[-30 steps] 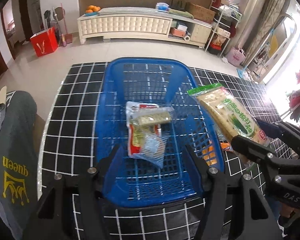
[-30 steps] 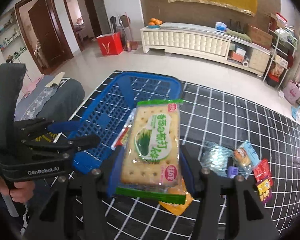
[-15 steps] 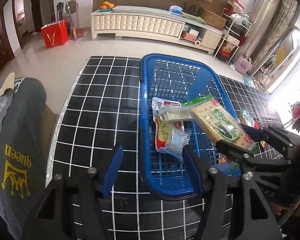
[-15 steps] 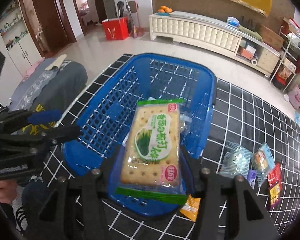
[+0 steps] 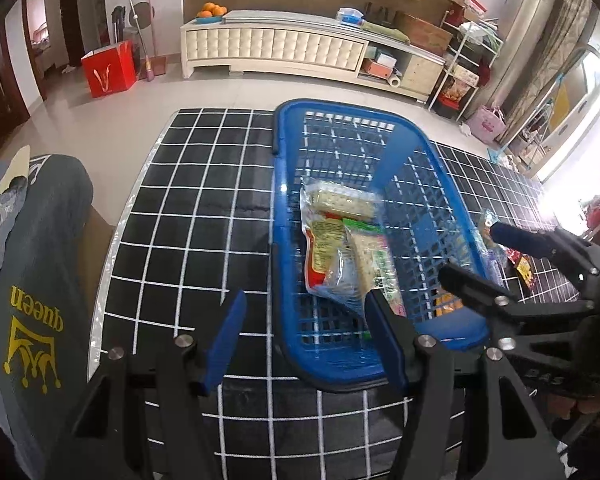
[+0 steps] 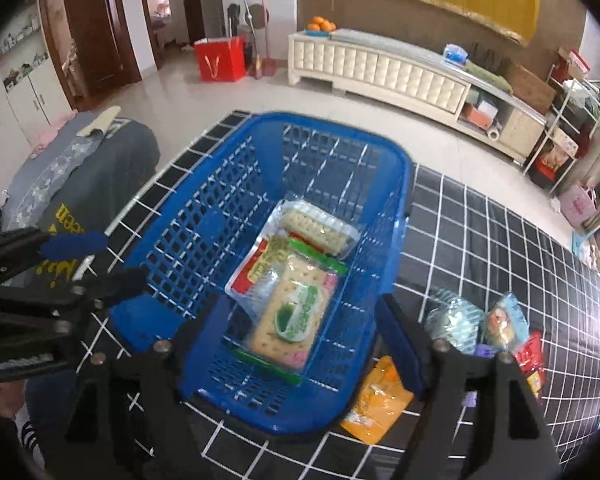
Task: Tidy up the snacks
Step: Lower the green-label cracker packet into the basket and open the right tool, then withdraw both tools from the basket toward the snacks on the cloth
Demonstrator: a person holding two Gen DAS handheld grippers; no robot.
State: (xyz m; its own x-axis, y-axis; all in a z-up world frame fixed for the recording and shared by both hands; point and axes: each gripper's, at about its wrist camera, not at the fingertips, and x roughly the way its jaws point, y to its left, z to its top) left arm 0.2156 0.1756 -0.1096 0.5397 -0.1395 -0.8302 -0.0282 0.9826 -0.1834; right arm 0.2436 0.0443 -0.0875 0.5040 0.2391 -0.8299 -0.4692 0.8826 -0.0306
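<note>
Green-labelled cracker pack lying inside the blue plastic lattice basket.

The flat cracker pack with the green label point(image 6: 292, 316) rests in the blue plastic lattice basket point(image 6: 204, 216), on top of a red-and-clear snack bag point(image 6: 256, 268) and near a clear pack of pale crackers point(image 6: 320, 228). Above the basket's near end, the right gripper point(image 6: 300, 340) is spread wide and empty. To the basket's left, the left gripper point(image 5: 306, 340) is also spread, holding nothing. Right of the basket on the black grid-patterned mat point(image 6: 480, 232) lie an orange pouch point(image 6: 376, 400) and several small snack packets point(image 6: 480, 324).

Left black two-finger claw with blue pads point(image 5: 306, 340): fingers spread wide, nothing held. Right black two-finger claw with blue pads point(image 6: 306, 332): fingers likewise spread, empty. Both held level, side by side.
</note>
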